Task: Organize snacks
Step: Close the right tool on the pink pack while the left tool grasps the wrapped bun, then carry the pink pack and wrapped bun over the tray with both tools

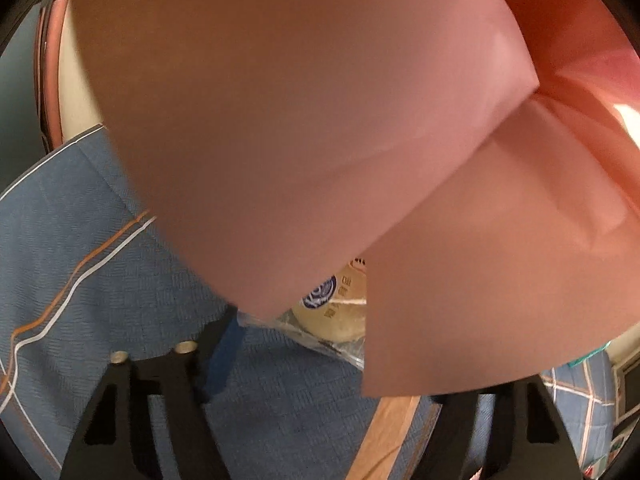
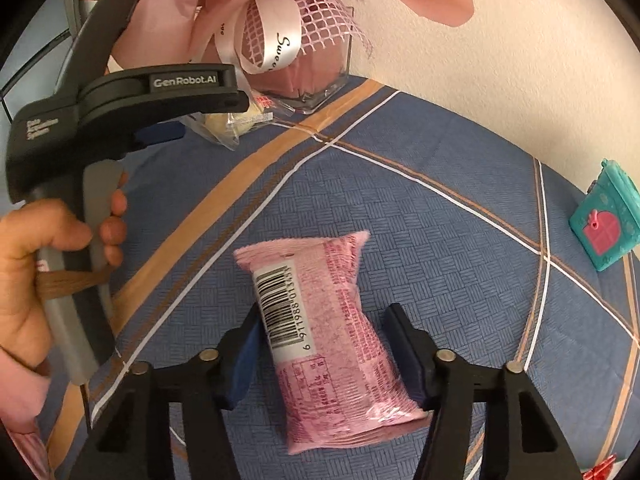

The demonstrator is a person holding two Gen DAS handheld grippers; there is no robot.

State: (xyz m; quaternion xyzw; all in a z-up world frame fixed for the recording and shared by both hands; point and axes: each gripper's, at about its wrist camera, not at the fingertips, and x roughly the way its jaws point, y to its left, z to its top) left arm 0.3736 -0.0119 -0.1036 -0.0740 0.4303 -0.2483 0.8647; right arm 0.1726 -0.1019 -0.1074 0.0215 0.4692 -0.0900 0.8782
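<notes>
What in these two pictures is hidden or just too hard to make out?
- Left wrist view: pink paper fills most of the frame, hiding most of the clear-wrapped pastry and the right finger's tip.
- Right wrist view: print on the pink snack pack is too blurred; the teal box is cut by the edge.

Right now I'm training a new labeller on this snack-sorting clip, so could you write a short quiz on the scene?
1. True or false: the pink packet lies barcode up between the fingers of the right gripper.
2. What blocks most of the left wrist view? A) pink paper B) a towel C) a cardboard lid
3. Fill in: the clear-wrapped bun lies on the cloth beside the glass ____.
Key: 1 true; 2 A; 3 vase.
</notes>
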